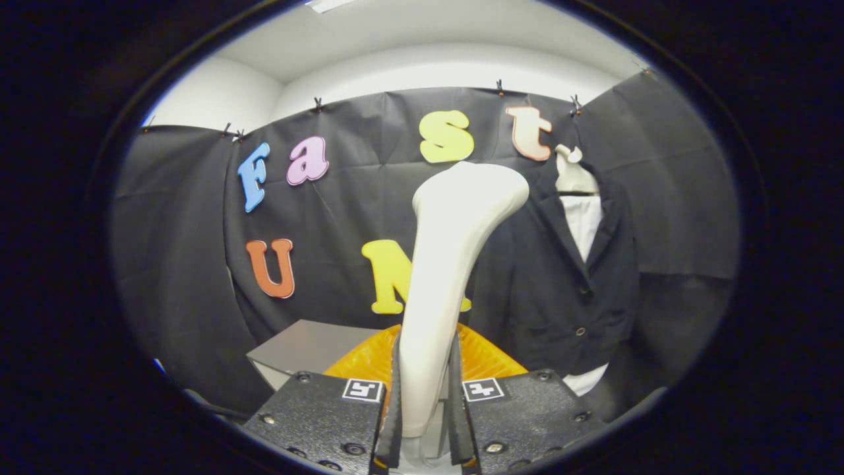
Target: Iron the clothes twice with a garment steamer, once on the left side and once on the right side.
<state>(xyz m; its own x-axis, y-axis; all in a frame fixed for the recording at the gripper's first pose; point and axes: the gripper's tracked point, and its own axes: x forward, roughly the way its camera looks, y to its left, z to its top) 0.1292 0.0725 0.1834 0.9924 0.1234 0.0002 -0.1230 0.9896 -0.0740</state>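
A white garment steamer point(448, 264) stands upright between my fingers, its handle pinched by both and its wide head rising above them. My gripper point(425, 396) is shut on that handle. To the right, beyond the fingers, a dark blazer point(560, 277) over a white shirt point(583, 221) hangs on a white mannequin neck against the black cloth wall. The steamer head sits left of the blazer's lapel and apart from the fabric.
An orange ribbed object point(488, 359) lies just behind the fingers, partly hidden by the steamer. A grey box point(303, 349) sits on the left, behind the left finger. Black cloth closes off the back and both sides.
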